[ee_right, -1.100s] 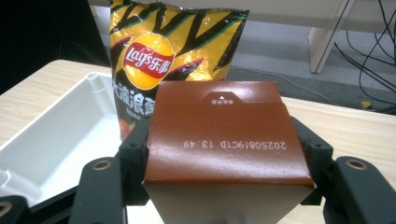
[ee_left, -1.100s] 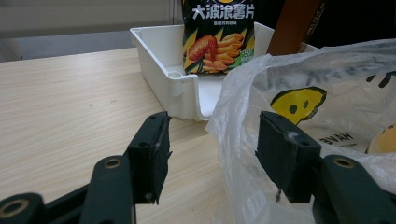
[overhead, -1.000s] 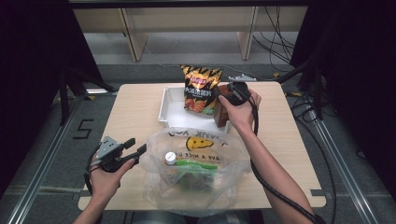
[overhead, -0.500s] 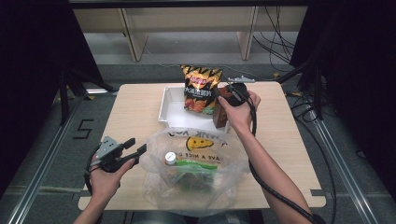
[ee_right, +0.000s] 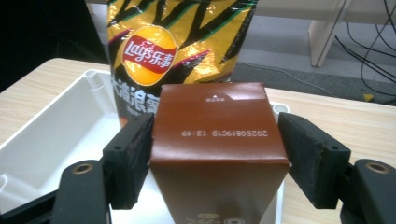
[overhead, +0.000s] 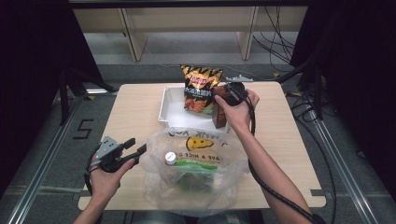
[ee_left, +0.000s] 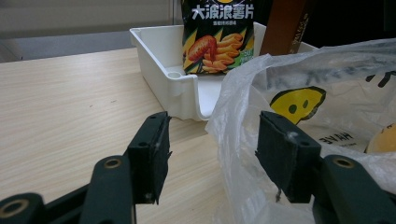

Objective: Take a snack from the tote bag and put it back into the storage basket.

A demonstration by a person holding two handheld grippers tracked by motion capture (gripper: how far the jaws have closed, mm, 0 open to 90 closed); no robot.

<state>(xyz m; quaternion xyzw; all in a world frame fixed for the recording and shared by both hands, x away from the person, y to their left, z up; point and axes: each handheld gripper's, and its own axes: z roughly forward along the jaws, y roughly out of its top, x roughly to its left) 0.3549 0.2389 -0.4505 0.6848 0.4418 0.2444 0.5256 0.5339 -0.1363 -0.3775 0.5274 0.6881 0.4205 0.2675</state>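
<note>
Standing in the white tray [overhead: 173, 122] at 3 o'clock of the chip bag [overhead: 201, 88], the brown carton [ee_right: 219, 154] may topple: right gripper [ee_right: 219, 158] jaws have just been opening, pads clear. Left gripper [ee_left: 212, 156] half-open, empty.

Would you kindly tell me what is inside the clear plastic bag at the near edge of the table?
Through the plastic bag show a white-capped bottle and something green beside it. The crumpled film blurs whatever lies deeper.
</note>
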